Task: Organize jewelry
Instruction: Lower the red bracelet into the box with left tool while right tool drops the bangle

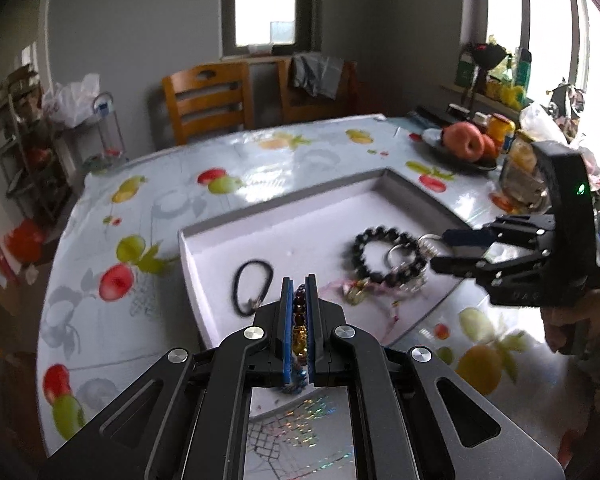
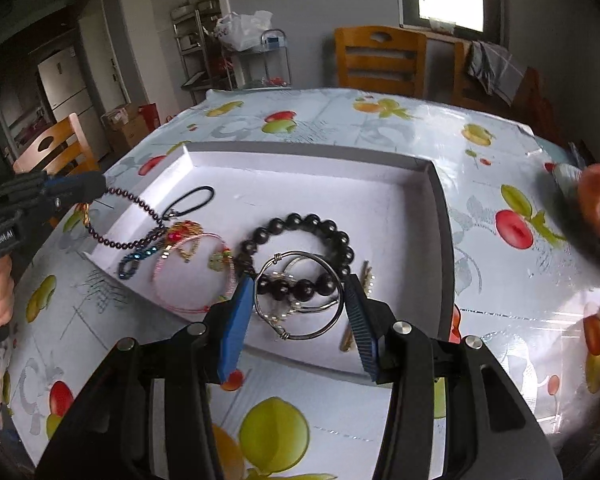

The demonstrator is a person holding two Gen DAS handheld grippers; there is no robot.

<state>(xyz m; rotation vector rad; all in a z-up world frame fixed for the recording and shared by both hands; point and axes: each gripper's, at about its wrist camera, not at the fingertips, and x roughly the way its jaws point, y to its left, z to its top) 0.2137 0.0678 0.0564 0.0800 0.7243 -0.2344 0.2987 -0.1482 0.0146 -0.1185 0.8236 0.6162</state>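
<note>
A white tray [image 2: 420, 208] with grey walls lies on the fruit-print table. My left gripper [image 1: 299, 284] is shut on a purple bead string [image 1: 299, 320]; in the right wrist view the string [image 2: 140, 204] hangs from that gripper [image 2: 96, 186] down over the tray's left edge. My right gripper [image 2: 298, 288] is open just above a silver wire bangle [image 2: 296, 316] and a black bead bracelet [image 2: 300, 248]. In the tray also lie a pink cord bracelet [image 2: 196, 272], a blue bead piece [image 2: 136, 260] and a black hair tie [image 2: 190, 200].
A plate of apples [image 1: 466, 144] and jars [image 1: 520, 160] stand at the table's right side by the window sill. Wooden chairs [image 1: 208, 100] stand behind the table. A gold clip [image 2: 356, 320] lies by my right finger.
</note>
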